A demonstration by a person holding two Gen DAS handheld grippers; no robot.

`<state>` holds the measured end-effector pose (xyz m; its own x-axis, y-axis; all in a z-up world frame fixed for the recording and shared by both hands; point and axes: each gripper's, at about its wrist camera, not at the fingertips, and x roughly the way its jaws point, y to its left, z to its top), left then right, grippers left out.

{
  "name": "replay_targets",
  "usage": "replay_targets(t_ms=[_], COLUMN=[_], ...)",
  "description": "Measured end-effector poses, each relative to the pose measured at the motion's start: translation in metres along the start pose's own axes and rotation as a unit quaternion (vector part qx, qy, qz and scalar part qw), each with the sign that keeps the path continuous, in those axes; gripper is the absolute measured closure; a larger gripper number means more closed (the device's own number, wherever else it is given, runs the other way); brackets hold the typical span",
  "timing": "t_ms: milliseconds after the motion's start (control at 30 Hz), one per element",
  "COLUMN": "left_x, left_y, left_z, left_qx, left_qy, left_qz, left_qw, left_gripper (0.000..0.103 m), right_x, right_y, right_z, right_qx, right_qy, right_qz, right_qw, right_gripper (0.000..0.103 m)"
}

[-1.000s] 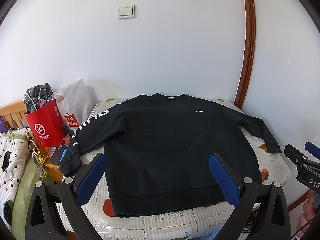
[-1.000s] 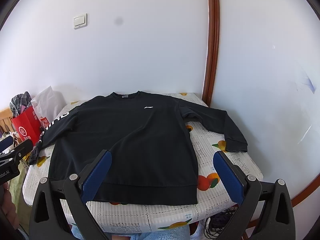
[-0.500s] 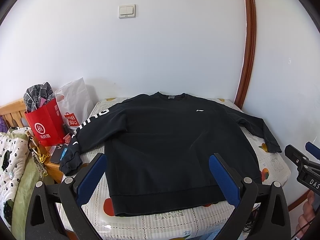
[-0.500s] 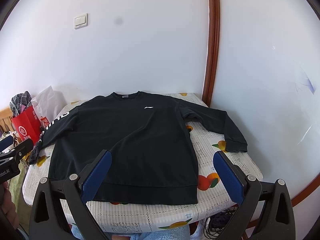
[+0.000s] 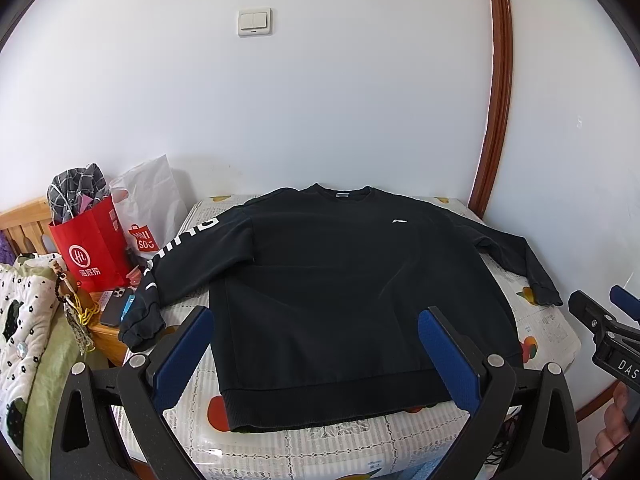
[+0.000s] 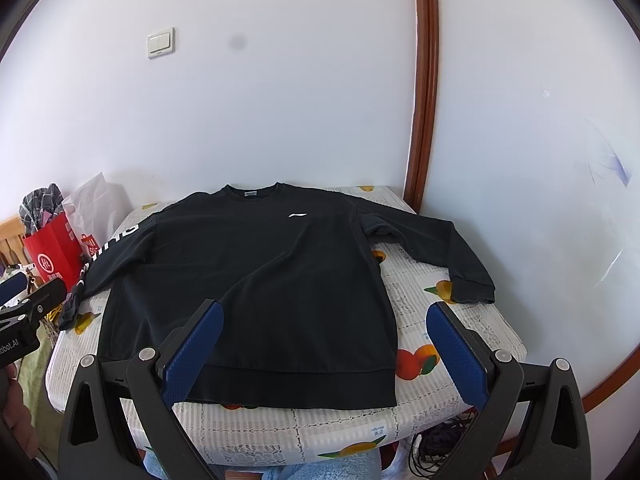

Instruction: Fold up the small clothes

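Left gripper (image 5: 316, 344): I see its jaws wide apart, holding nothing.
Right gripper (image 6: 324, 338): same, spread and empty.
Sweatshirt (image 5: 344, 280): flat, front up, on the table (image 6: 460, 320).

The left cuff of the black sweatshirt (image 5: 344, 292) droops over the table (image 5: 548, 328) edge, partly covering a phone (image 5: 116, 307) whose lower end is hidden. White sleeve lettering (image 5: 182, 242) is foreshortened and unreadable in full. In the left wrist view the right gripper (image 5: 608, 322) is cut by the frame edge, its label truncated; a hand (image 5: 614, 432) below shows only in part. In the right wrist view the left gripper (image 6: 24, 304) is likewise cropped. Cables (image 6: 436, 446) under the table are indistinct.
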<state>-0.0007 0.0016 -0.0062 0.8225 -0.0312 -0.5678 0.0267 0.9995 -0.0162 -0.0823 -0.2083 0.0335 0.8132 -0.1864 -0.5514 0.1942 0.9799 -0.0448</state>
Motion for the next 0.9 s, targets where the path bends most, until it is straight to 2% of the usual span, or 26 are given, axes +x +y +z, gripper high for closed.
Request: replay_targets(t_ms=[900], left_x=[0.0004], left_y=[0.0029], left_z=[-0.0009], left_qx=[-0.004], left_qy=[-0.002], left_qz=[-0.004], left_qw=[1.0], left_gripper=[0.0], right_x=[-0.0006], right_y=[0.0038], right_z=[-0.0005], right_qx=[-0.001], right_qy=[-0.002], right_qz=[-0.003], right_qw=[1.0], right_gripper=[0.003])
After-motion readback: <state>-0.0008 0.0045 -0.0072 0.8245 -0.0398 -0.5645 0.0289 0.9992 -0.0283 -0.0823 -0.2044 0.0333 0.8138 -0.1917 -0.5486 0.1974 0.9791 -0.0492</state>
